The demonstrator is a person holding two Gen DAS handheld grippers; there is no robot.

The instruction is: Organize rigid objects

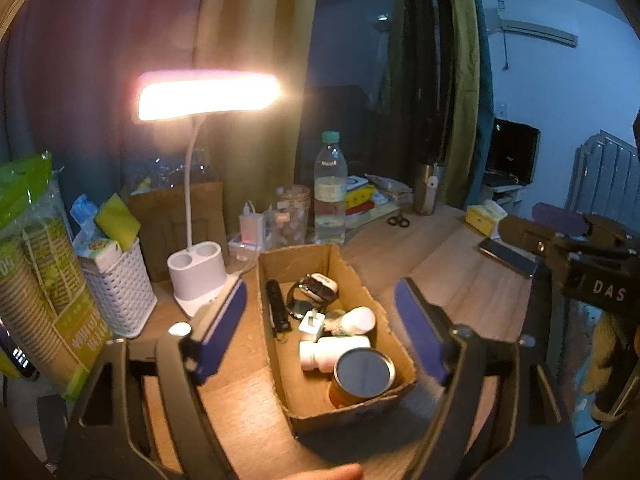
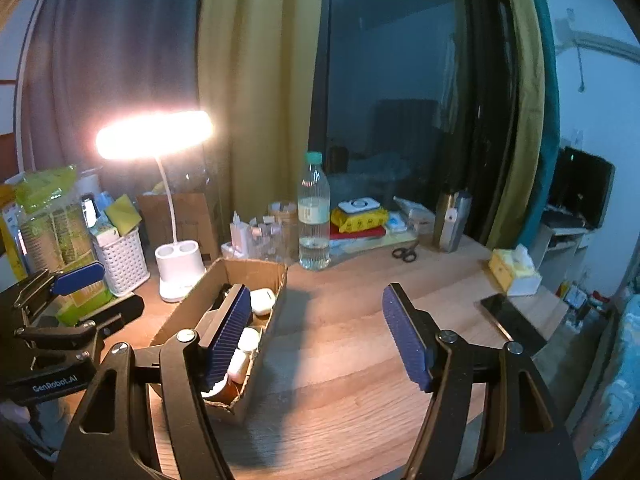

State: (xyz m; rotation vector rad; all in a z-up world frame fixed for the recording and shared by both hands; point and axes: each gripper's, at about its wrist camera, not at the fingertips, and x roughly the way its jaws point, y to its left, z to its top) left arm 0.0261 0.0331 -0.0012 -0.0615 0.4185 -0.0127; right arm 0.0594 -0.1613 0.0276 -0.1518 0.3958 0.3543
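Black handheld grippers with blue ribbed pads

The left gripper [image 1: 320, 332] and the right gripper [image 2: 316, 334] share one build: angular black arms with slotted cut-outs, silver screws at the pivots, and fingers faced in ridged blue rubber (white lettering reads "GenRobot.AI" on the left one's body, "DAS" on the right's).

The long desk [image 2: 360, 340] is looking like smooth, pale wood with a faint grain. The open brown box [image 1: 304, 260] is showing rough, matt cardboard with torn edges. Inside it, the round tin [image 1: 362, 376] is shining like metal, and the white bottle [image 1: 332, 354] is looking like smooth plastic. The tall clear water bottle [image 2: 314, 224] is gleaming as glossy plastic. The ribbed blue pads [image 2: 404, 340] are looking like matt rubber.
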